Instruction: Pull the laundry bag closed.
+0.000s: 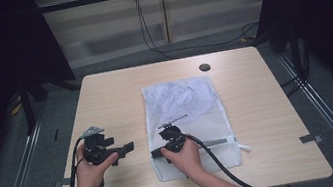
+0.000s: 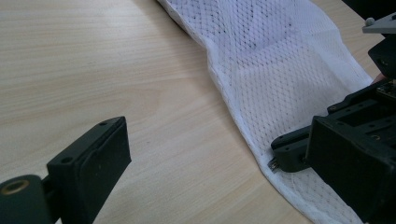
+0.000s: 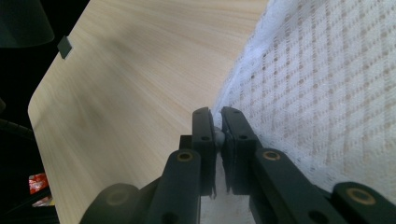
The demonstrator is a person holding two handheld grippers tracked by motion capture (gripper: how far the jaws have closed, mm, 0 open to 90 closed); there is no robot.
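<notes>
Right hand-held gripper [image 3: 218, 128] clenched on left hem of white mesh bag [image 1: 190, 120] lying flat on desk [image 1: 110, 100], likely to lift it, left hand-held gripper [image 1: 125, 148] released just beside, ready to assist.

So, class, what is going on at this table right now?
A person holds a two-jaw gripper in each hand over a wooden table. The right gripper is shut on the left edge of a white mesh bag lying flat. The left gripper waits beside the bag, jaws open, holding nothing.
</notes>
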